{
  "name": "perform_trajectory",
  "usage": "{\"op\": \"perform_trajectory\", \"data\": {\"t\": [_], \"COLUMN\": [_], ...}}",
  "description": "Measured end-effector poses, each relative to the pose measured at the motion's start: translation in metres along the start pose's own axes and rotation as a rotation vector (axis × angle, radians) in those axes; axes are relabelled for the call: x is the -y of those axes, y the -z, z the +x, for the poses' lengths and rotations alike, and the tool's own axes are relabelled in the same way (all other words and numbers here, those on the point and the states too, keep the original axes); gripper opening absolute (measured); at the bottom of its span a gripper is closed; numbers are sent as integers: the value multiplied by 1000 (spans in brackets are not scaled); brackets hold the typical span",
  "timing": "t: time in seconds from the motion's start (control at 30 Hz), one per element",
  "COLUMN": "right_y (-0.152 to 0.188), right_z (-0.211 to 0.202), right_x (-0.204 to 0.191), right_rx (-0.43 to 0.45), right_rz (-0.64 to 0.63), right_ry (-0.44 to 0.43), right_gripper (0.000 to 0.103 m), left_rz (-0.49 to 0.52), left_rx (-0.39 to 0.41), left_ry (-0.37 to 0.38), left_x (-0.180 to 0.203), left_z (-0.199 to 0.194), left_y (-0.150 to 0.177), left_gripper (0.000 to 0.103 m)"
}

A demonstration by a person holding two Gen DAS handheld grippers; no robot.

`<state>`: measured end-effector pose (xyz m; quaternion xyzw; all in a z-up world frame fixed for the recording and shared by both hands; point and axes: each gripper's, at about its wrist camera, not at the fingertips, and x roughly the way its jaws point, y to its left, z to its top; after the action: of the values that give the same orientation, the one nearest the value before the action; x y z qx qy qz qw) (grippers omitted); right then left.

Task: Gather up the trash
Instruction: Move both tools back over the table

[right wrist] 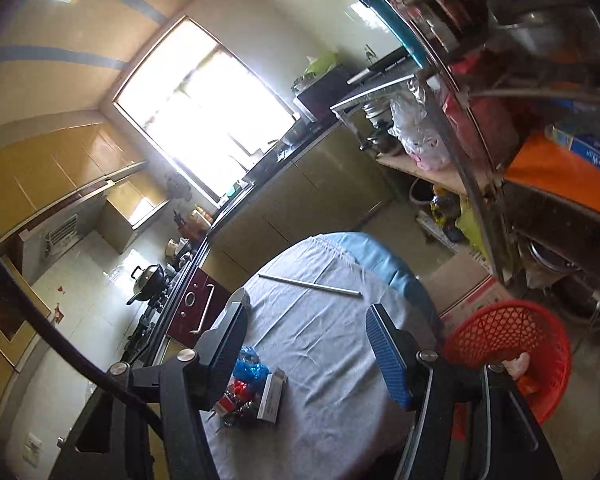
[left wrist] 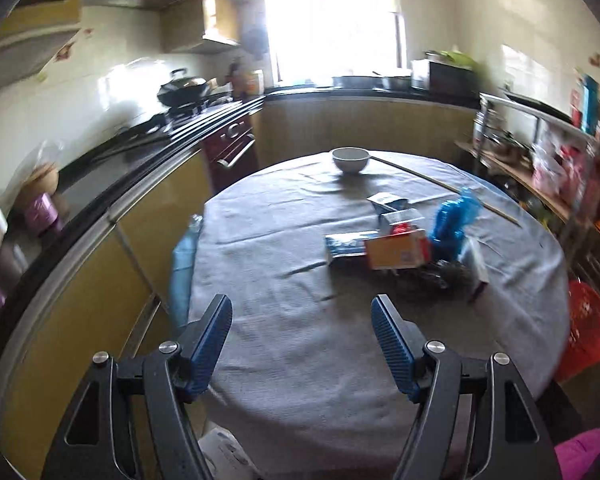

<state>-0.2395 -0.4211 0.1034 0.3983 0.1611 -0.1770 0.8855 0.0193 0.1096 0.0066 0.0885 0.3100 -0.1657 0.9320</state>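
My left gripper (left wrist: 302, 316) hangs over the near edge of the grey-clothed table (left wrist: 284, 352), its blue pads spread wide with nothing between them. Ahead and to its right lies the trash pile: an orange box (left wrist: 398, 253) with its long axis running left to right across my view, a blue-and-white packet (left wrist: 346, 244) touching its left end, and a crumpled blue bag (left wrist: 454, 220) just behind. Farther ahead stands a white bowl (left wrist: 350, 159).

My right gripper (right wrist: 306, 320) is likewise released and empty. The same pile (right wrist: 252, 392) sits close by its left finger. Beside its right finger, off the table, stands a red basket (right wrist: 508, 336).
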Motion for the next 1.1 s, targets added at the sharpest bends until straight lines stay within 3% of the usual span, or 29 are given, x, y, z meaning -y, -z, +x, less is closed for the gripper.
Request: {"op": "perform_trajectory", "data": {"t": [0.13, 0.37, 0.5, 0.73, 1.1], "right_y": [-6, -4, 8, 26, 27], "right_z": [3, 30, 43, 49, 0], "right_x": [-26, -71, -75, -27, 90], "right_rx": [-7, -35, -54, -69, 35], "right_rz": [-50, -201, -265, -247, -79], "right_ry": [-18, -84, -114, -127, -44], "right_gripper": [66, 66, 66, 66, 66], "left_rz": [-58, -67, -39, 93, 279], "left_rx": [-18, 19, 28, 70, 79], "left_ry": [2, -76, -111, -123, 50], "left_x": [-10, -13, -3, 48, 152], "left_z": [2, -23, -37, -63, -81], "left_y": [5, -4, -10, -30, -61], "left_gripper": [73, 73, 73, 73, 73]}}
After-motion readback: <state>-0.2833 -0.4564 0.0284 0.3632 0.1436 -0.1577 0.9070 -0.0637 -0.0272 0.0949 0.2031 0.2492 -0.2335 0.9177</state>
